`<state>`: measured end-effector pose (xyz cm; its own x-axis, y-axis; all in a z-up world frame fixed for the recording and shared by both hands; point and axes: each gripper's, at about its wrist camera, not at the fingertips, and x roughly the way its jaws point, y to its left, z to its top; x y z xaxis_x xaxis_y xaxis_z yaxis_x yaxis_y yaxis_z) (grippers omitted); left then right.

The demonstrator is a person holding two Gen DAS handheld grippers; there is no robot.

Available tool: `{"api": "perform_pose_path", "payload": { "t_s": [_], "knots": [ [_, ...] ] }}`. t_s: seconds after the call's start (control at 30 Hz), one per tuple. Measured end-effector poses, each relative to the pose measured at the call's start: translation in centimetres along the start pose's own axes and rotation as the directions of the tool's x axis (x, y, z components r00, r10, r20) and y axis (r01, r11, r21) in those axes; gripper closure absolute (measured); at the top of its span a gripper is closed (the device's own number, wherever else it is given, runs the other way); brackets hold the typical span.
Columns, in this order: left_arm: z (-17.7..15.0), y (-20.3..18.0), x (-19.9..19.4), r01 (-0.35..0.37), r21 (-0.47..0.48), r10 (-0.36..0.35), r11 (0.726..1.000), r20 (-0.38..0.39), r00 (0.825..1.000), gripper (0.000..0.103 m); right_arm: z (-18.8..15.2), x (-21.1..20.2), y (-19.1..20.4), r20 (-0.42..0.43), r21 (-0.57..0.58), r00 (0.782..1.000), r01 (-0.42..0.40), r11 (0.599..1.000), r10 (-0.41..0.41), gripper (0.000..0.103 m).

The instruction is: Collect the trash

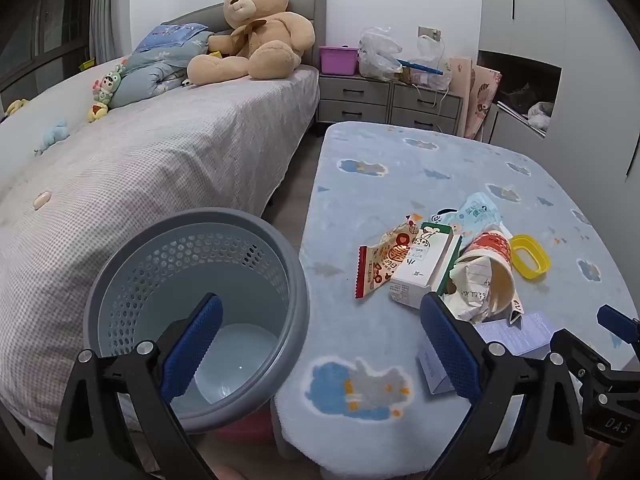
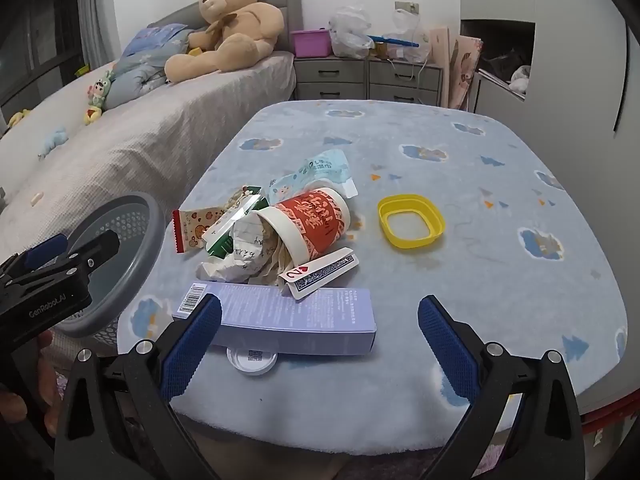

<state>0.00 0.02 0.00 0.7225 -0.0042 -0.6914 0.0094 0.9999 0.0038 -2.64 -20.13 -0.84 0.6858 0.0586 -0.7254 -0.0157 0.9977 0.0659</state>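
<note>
A pile of trash lies on the blue cloud-print table [image 2: 460, 184]: a red and white paper cup [image 2: 316, 220] on its side, crumpled paper [image 2: 244, 252], a snack wrapper [image 2: 196, 228], a white and green carton [image 1: 420, 268], a playing card [image 2: 320, 272], a lilac box [image 2: 288, 316], a white round lid [image 2: 252, 360] and a yellow ring lid [image 2: 412, 220]. A grey perforated bin [image 1: 200, 312] stands left of the table. My left gripper [image 1: 320, 344] is open and empty, between bin and pile. My right gripper [image 2: 320, 344] is open and empty, just before the lilac box.
A bed [image 1: 140, 168] with a big teddy bear [image 1: 256, 28] and small toys runs along the left. Grey drawers [image 1: 388, 100] with a purple tub and plastic bags stand at the back. A white wardrobe [image 1: 560, 40] is at the right.
</note>
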Motion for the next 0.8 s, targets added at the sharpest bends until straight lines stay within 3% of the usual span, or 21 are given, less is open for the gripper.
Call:
{"api": "perform_pose_path", "payload": {
  "t_s": [0.8],
  "knots": [
    [0.01, 0.01, -0.03, 0.000, 0.000, 0.000, 1.000, 0.004, 1.000, 0.008, -0.15, -0.28, 0.10, 0.002, -0.002, 1.000, -0.005, 1.000, 0.005, 0.006]
  ]
}}
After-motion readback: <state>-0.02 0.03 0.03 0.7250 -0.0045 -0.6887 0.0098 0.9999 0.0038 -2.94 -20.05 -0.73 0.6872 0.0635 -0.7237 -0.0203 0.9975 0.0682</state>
